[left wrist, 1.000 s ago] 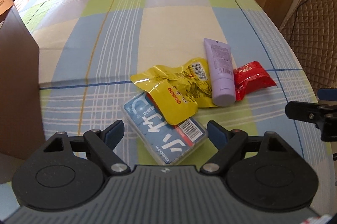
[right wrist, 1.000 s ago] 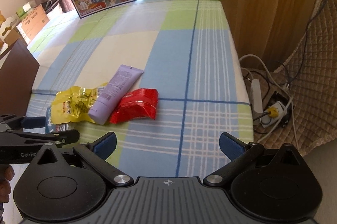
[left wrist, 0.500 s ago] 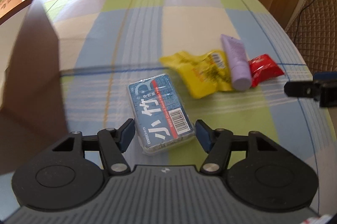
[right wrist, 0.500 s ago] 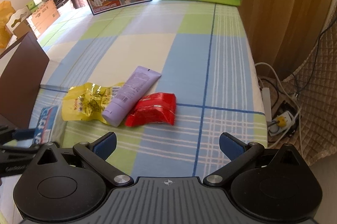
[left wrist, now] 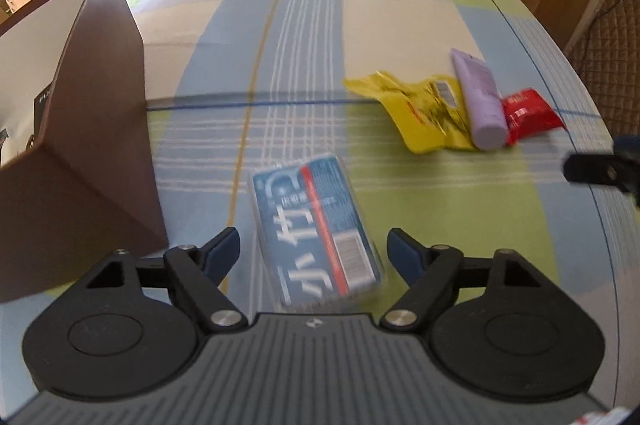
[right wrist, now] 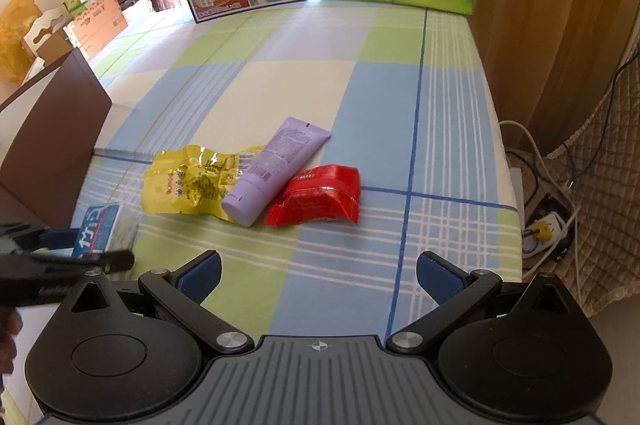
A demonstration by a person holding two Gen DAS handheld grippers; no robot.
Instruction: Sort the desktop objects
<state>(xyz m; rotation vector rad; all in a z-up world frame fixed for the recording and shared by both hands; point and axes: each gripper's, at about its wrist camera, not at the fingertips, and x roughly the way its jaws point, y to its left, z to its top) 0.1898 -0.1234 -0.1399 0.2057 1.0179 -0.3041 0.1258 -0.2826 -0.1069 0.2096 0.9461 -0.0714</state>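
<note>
At the left of the left wrist frame stands the brown cardboard box point(left wrist: 92, 129), open at the top. At lower centre the left hand-held gripper point(left wrist: 312, 253) has just been opening its jaws; the blue plastic-wrapped tissue pack point(left wrist: 316, 229) lies flat on the checked table point(left wrist: 420, 25) between its pads, which stand clear of it. To grip well, centre the pads on the pack's long sides before closing. At centre right lie the crumpled yellow foil packet point(left wrist: 416, 113), lilac plastic tube point(left wrist: 480, 101) and red foil packet point(left wrist: 528, 113), touching. The right hand-held gripper point(right wrist: 318, 275) hangs open, empty.
</note>
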